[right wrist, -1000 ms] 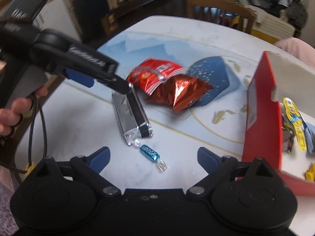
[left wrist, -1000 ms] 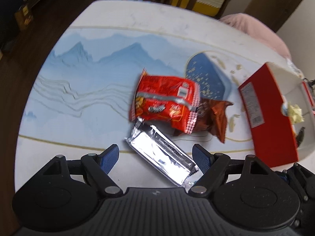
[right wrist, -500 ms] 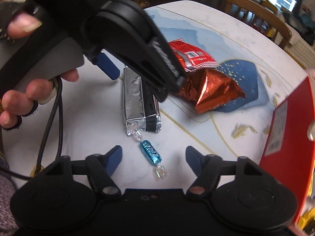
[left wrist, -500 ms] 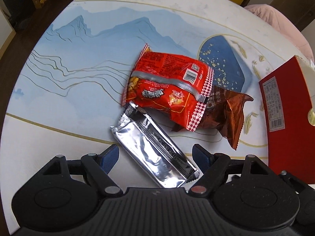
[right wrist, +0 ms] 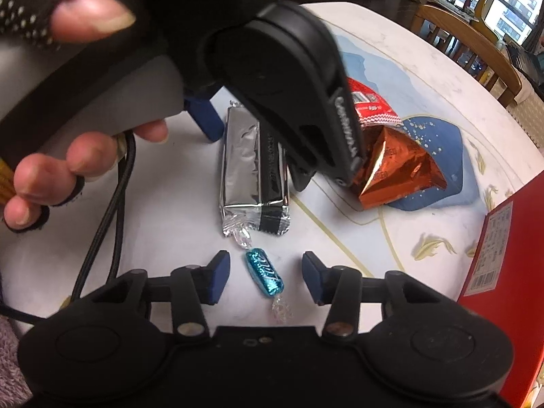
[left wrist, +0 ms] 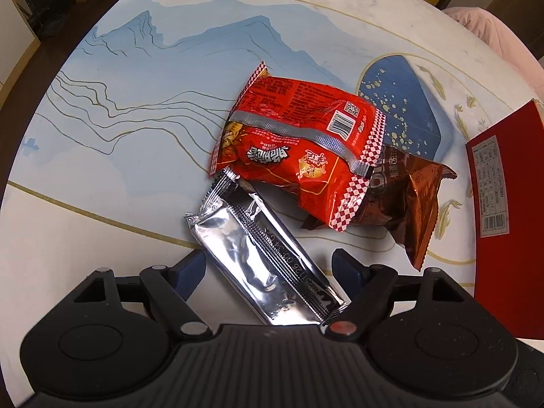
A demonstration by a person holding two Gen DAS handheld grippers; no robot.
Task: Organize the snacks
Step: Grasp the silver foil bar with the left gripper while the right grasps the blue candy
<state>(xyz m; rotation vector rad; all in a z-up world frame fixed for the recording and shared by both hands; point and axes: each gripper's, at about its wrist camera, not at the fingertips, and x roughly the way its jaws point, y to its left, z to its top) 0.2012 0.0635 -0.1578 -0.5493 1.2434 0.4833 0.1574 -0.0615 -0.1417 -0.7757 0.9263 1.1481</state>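
Observation:
A silver foil snack pack (left wrist: 261,255) lies on the table, its near end between the wide-apart fingers of my left gripper (left wrist: 270,267), which is open and straddles it. The pads do not press on it. Behind it lie a red snack bag (left wrist: 299,142) and a brown foil bag (left wrist: 404,200). In the right wrist view a small blue wrapped candy (right wrist: 264,273) lies between the fingers of my right gripper (right wrist: 265,275), whose jaws are closing with gaps left on both sides. The silver pack (right wrist: 251,173) is just beyond the candy, under the left gripper.
A red box (left wrist: 503,217) stands at the right; its side (right wrist: 503,248) is near my right gripper. A person's hand (right wrist: 78,156) holds the left gripper, with a black cable hanging from it. Wooden chairs stand past the round table's far edge.
Both grippers have come down closer to the table. The left one now straddles the silver pack. The right gripper's fingers have narrowed around the blue candy.

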